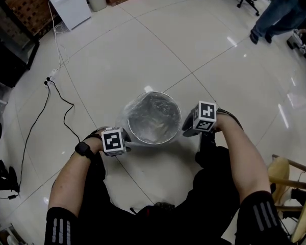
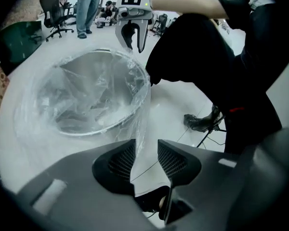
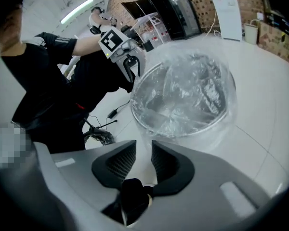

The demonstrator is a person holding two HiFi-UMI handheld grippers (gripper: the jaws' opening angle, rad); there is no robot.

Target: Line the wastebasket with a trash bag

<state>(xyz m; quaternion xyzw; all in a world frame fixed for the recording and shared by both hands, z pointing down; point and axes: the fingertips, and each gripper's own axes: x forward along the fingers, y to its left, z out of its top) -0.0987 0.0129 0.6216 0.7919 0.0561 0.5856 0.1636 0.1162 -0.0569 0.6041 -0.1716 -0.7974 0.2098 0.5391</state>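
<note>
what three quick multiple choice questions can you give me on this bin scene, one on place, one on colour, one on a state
1. Where does the wastebasket stand?
A. on a table
B. on the floor, between the left claw and the right claw
C. on a chair

2. What colour is the trash bag?
A. black
B. blue
C. clear

3. How do the left claw's jaws stand?
A. apart, with a flap of the trash bag between them
B. shut on the wastebasket's rim
C. shut on nothing

Answers:
1 B: in the head view the white floor shows all round it, with a claw at each side.
2 C: the wastebasket shows through the film.
3 A: the left gripper view shows a gap with film hanging in it.
</note>
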